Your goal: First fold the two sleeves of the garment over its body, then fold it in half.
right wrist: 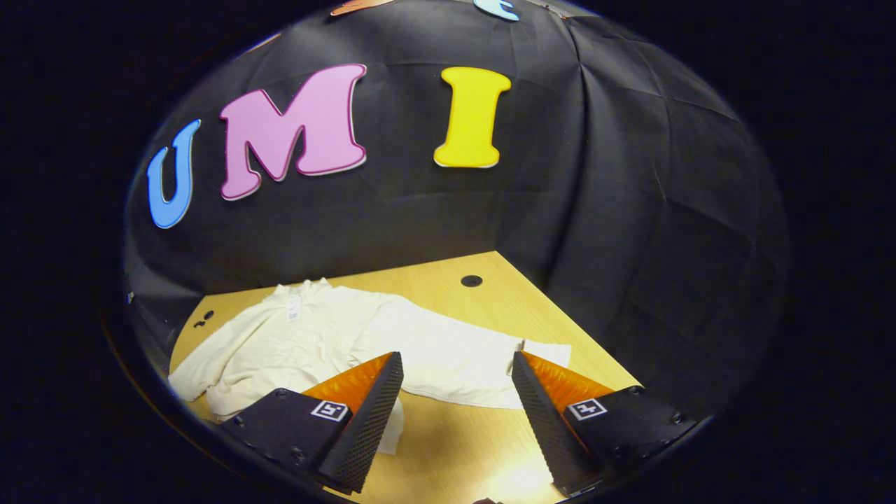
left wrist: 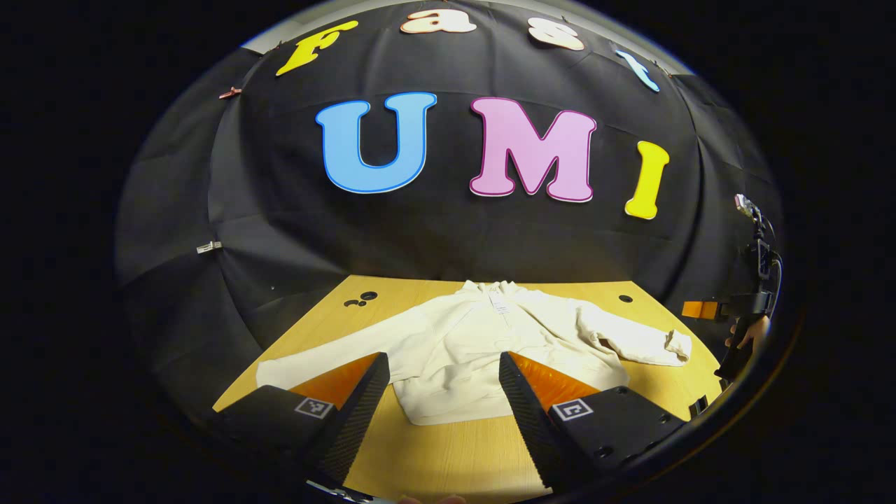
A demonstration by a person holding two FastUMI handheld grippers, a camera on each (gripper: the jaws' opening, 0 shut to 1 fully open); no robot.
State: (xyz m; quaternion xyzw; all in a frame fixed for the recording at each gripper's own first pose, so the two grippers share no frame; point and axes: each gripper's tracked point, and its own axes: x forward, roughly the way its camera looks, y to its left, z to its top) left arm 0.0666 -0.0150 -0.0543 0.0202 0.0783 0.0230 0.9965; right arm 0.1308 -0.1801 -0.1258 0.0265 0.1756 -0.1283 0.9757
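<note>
My left gripper (left wrist: 444,374) and right gripper (right wrist: 456,374) stand wide open, empty, above the flat garment (left wrist: 483,343) on the table (left wrist: 448,448).

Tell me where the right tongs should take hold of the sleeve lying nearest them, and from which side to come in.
Grip the sleeve at its cuff end, probably the easiest spot: it lies flat on the wooden table, stretched away from the garment's body, with bare table around its tip. Bring the right tongs, now open above it, down from the near edge, pinching across the cuff.
</note>
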